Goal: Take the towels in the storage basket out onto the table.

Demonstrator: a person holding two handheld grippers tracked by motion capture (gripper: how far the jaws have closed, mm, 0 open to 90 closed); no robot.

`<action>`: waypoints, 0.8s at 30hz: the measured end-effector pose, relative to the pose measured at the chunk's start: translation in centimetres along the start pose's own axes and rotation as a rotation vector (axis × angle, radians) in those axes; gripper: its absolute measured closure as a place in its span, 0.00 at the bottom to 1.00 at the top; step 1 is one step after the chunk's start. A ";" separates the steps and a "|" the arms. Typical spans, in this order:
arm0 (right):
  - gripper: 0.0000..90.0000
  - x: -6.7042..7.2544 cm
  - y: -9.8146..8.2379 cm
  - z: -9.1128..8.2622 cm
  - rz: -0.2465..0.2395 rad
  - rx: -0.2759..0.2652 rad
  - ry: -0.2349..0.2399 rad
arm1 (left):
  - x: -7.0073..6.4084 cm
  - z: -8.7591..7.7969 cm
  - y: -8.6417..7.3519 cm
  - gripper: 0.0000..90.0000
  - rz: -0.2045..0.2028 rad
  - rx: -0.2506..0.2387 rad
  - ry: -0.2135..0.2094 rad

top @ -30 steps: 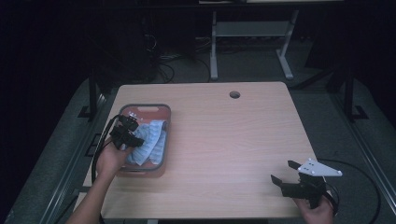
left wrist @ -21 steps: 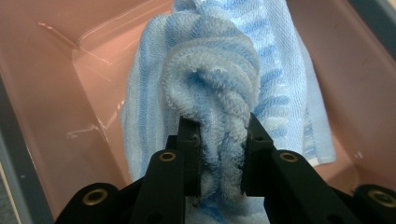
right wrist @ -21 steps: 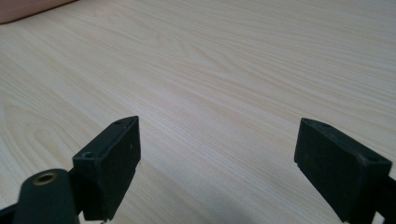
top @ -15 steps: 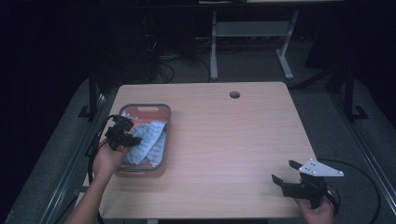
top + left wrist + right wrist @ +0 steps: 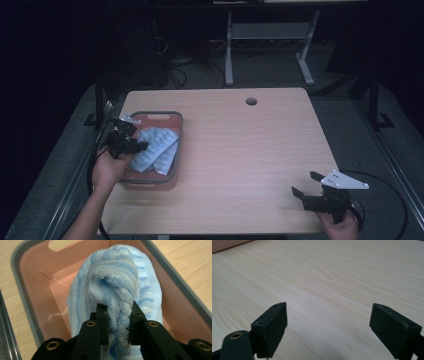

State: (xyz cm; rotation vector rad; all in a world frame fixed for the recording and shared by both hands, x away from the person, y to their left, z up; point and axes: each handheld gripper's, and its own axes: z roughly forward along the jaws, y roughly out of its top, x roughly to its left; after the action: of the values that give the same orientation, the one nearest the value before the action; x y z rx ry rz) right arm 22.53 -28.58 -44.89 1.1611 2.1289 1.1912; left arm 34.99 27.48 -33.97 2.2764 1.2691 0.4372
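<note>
A blue-and-white striped towel [image 5: 156,146] lies bunched in a pink bin with a grey rim [image 5: 155,115] at the table's left. My left gripper [image 5: 134,145] is at the bin's left side, shut on a fold of the towel [image 5: 117,290]; in the left gripper view the terry cloth is pinched between the two jaws of the left gripper [image 5: 117,320]. My right gripper [image 5: 306,185] hovers near the table's front right corner, open, with bare wood between its jaws. In its own view the right gripper [image 5: 329,322] has its jaws spread wide.
The light wooden table [image 5: 240,150] has a round cable hole [image 5: 251,101] at the back. Dark floor, cables and a metal stand [image 5: 265,35] lie beyond the far edge. A cable trails from each gripper off the table sides.
My left gripper has pulled back toward the bin's left front, drawing the towel with it. The right gripper has stayed near the front right corner.
</note>
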 end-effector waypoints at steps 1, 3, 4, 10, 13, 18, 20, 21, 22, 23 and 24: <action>0.16 0.0 0.0 0.0 -0.001 -0.001 -0.001 | 0.0 -0.2 0.0 0.83 -0.004 -0.004 0.000; 0.16 0.0 0.0 0.0 -0.001 0.000 -0.001 | 0.1 -0.7 0.0 0.83 -0.003 -0.008 0.002; 0.16 0.0 0.0 0.0 -0.001 0.002 -0.001 | 0.1 -0.9 0.0 0.83 -0.004 -0.013 0.000; 0.16 -0.1 0.0 0.1 0.001 0.003 -0.002 | 0.6 -2.2 0.2 0.83 -0.021 -0.042 -0.019; 0.16 -0.1 0.0 0.1 0.002 0.002 -0.003 | 0.8 -2.8 0.4 0.83 -0.021 -0.052 -0.034; 0.16 -0.2 0.0 0.1 0.003 0.001 -0.006 | 1.0 -3.7 0.7 0.83 -0.035 -0.091 -0.061; 0.16 -0.2 0.0 0.1 0.003 0.001 -0.006 | 1.1 -4.1 0.8 0.83 -0.039 -0.107 -0.071; 0.16 -0.2 0.0 0.2 0.002 0.002 -0.006 | 1.1 -4.3 0.9 0.83 -0.038 -0.119 -0.076; 0.16 -0.3 0.0 0.2 0.001 0.002 -0.006 | 1.2 -4.5 0.9 0.83 -0.031 -0.122 -0.072; 0.16 -0.3 0.0 0.2 0.000 0.003 -0.006 | 1.1 -4.7 1.0 0.83 -0.031 -0.126 -0.069; 0.16 -0.3 0.0 0.2 0.000 0.003 -0.006 | 1.1 -4.7 1.0 0.83 -0.031 -0.126 -0.069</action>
State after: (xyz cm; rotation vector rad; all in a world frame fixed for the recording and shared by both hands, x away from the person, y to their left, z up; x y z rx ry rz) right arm 22.80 -28.73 -44.99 1.1643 2.1268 1.1833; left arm 33.95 29.25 -29.47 2.1462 1.2065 0.4122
